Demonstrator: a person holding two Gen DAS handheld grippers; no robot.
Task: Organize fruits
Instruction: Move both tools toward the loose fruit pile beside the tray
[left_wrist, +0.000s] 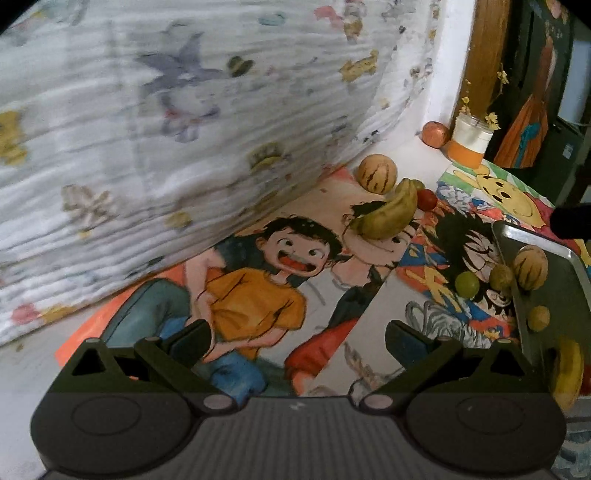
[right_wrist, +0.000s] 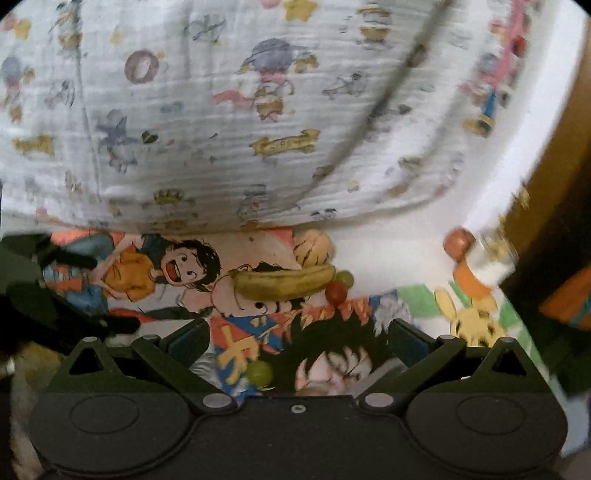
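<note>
The table is covered with bright cartoon drawings (left_wrist: 258, 295), and a big white cloth with little pictures (left_wrist: 166, 129) hangs behind them. I hold two tongs, one in each hand. My left tongs (left_wrist: 297, 341) are wide open with nothing in them. My right tongs (right_wrist: 299, 341) are wide open too, and empty.

I think I am partway through. Some fruit is already in the grey metal tray (left_wrist: 565, 295) on my right side — a striped melon-like fruit (left_wrist: 530, 267), a small green one (left_wrist: 500, 277), a small yellow-brown one (left_wrist: 538, 318) and something yellow at the tray's near corner that I cannot name. The rest of the fruit is not in yet.

A green grape (right_wrist: 259, 372) lies on the drawings just beside the tray's edge. It sits low between my right fingers, a bit to the left, very near them. Farther off lies a banana (right_wrist: 284, 282), and touching its right end are a red cherry tomato (right_wrist: 335, 292) and another green grape (right_wrist: 345, 277). A second striped fruit (right_wrist: 312, 247) sits just behind the banana. An orange-red fruit (right_wrist: 458, 242) is well apart, next to a white and orange jar (left_wrist: 471, 142).

My guess for the next move — go for the near grape with my right tongs. It is small and round, so it may roll. I should come down over it slowly and close gently.
</note>
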